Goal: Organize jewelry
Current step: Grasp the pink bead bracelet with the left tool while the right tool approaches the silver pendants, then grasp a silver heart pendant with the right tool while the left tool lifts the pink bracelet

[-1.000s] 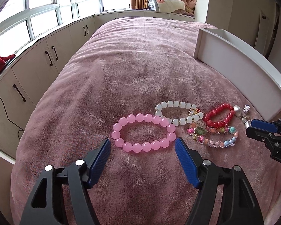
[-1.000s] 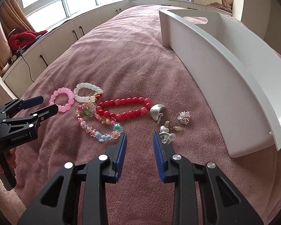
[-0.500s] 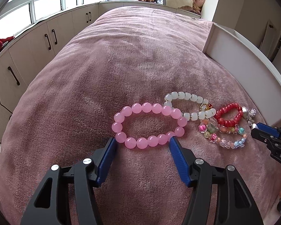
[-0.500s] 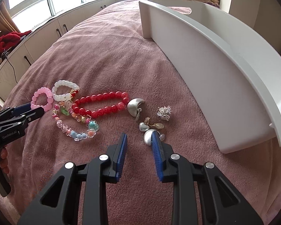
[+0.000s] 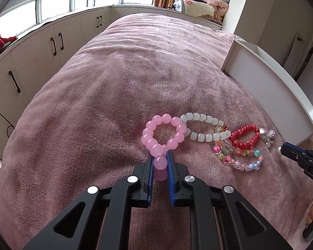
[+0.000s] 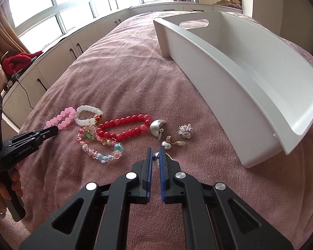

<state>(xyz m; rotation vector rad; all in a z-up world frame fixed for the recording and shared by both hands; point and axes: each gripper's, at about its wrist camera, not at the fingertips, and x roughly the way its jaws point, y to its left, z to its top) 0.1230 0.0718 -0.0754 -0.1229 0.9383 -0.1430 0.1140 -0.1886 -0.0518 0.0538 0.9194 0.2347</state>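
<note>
A pink bead bracelet [image 5: 162, 133] lies on the pink blanket. My left gripper [image 5: 160, 155] has its jaws closing on the near beads, and the pads press on them. To its right lie a white bracelet [image 5: 204, 129], a red bracelet [image 6: 123, 127] and a multicoloured bracelet [image 6: 100, 145]. My right gripper [image 6: 155, 152] has its jaws closing on a small silver ball earring [image 6: 155, 157], pinched between the blue pads. More earrings lie beyond it: a silver crescent [image 6: 157, 127], a spiky silver one [image 6: 184, 130] and a heart pearl [image 6: 167, 144].
A long white tray [image 6: 240, 79] with nothing in it stands on the bed to the right of the jewelry. The blanket [image 5: 114, 95] stretches away bare behind the bracelets. Low cabinets [image 5: 31, 54] under windows run along the left beyond the bed's edge.
Both grippers went from open to shut. The left squeezed the pink bracelet's near side together into a narrower loop. The right closed on the silver ball earring.
</note>
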